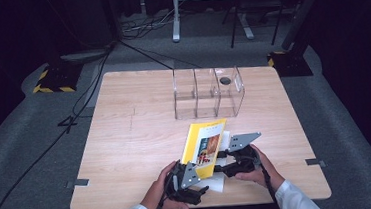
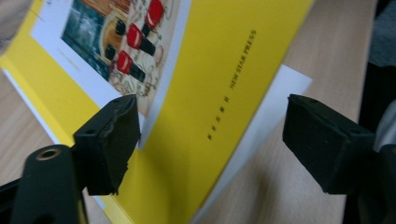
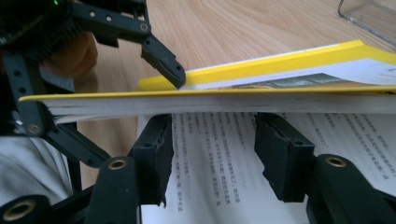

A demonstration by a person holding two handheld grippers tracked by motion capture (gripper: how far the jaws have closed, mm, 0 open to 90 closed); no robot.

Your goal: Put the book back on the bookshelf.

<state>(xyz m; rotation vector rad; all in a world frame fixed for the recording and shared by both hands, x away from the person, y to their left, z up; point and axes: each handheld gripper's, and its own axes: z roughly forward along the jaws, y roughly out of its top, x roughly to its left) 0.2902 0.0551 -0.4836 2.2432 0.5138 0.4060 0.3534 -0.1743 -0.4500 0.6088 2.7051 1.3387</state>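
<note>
Wood table on grey carpet, dark room; both grippers' fingers spread round yellow book.

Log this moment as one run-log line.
left gripper: open, by yellow book cover | right gripper: open, over printed page | clear organizer: untouched, behind

Bright tabletop, dark surroundings, soft close-ups.

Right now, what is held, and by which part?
Nothing gripped: the raised cover of the book sits between the open jaws of the left gripper; right gripper open too.
</note>
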